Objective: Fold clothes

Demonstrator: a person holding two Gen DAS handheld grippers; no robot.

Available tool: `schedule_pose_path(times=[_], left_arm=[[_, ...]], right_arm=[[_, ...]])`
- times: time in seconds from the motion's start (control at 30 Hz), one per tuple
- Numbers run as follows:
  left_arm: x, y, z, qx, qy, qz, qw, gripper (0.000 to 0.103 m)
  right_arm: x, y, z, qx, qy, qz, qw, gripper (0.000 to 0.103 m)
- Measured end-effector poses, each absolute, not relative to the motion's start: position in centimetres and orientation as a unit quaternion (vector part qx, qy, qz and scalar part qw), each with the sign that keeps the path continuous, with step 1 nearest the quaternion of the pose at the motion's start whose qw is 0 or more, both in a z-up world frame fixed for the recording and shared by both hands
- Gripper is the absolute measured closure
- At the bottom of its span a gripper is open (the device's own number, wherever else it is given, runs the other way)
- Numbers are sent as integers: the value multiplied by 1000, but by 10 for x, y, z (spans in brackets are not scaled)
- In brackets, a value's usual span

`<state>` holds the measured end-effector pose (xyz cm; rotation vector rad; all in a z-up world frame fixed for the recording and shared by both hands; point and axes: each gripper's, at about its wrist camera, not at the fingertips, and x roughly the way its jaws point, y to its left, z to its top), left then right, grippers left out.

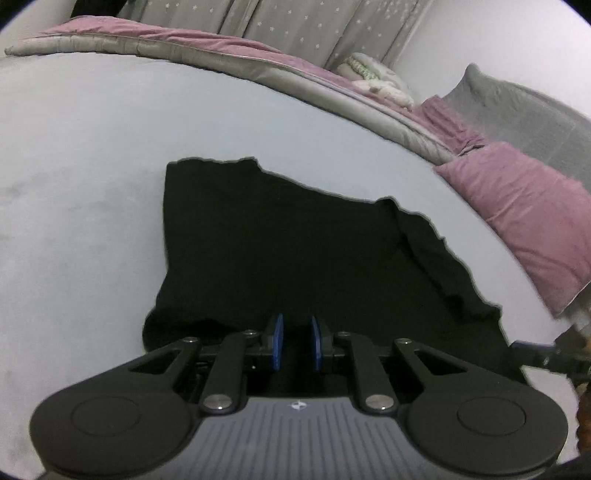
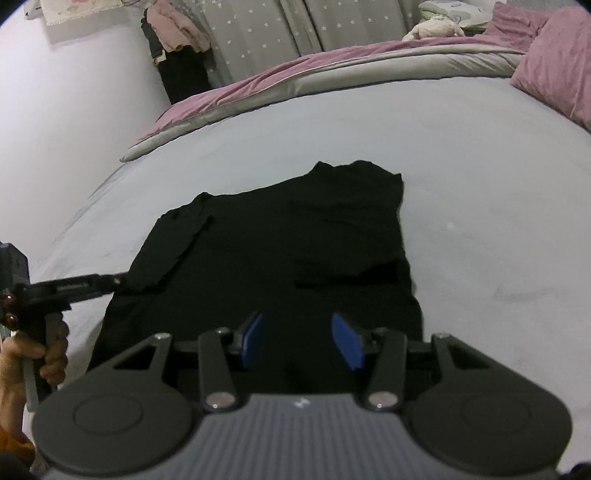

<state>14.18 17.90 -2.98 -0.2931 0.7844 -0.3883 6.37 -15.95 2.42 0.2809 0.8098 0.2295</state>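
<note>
A black garment [image 1: 295,240] [image 2: 277,251] lies spread flat on the pale bed sheet [image 1: 74,184] [image 2: 480,184], with a sleeve folded inward. My left gripper [image 1: 295,341] hovers at the garment's near edge, its blue pads a narrow gap apart. Only black shows between them, so a grip is unclear. Seen from the right wrist, the left gripper [image 2: 116,280] has its tip at the garment's left edge. My right gripper [image 2: 301,339] stands open low over the garment's near part, pads wide apart and nothing pinched. Its tip [image 1: 517,347] shows at the garment's right edge.
A pink and grey duvet [image 1: 221,48] [image 2: 295,74] is bunched along the bed's far side. A pink pillow [image 1: 524,214] [image 2: 561,55] lies near the headboard. A hand [image 2: 51,350] holds the left gripper's handle. Starred grey curtains [image 2: 258,33] hang behind.
</note>
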Motion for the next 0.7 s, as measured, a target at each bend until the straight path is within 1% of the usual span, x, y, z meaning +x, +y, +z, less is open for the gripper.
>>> schedule_pose_path(times=[0.17, 0.23, 0.27, 0.37, 0.47, 0.6, 0.7], left_arm=[[125, 175, -24, -151, 378, -173, 897, 89], [119, 168, -21, -152, 375, -172, 898, 89], [116, 165, -20, -152, 373, -171, 899, 89], [108, 154, -19, -147, 377, -170, 898, 89], [97, 144, -17, -136, 382, -164, 899, 89], [82, 142, -15, -142, 395, -148, 896, 89], [73, 143, -16, -152, 405, -143, 890, 89]], right_arm=[[71, -160, 18, 134, 379, 117, 908, 60], [81, -161, 18, 137, 365, 120, 913, 68], [88, -162, 17, 141, 361, 121, 914, 78], [109, -165, 13, 151, 356, 120, 915, 86], [130, -166, 5, 156, 358, 112, 914, 88], [147, -163, -6, 160, 367, 108, 910, 89], [140, -149, -16, 130, 380, 115, 908, 89]])
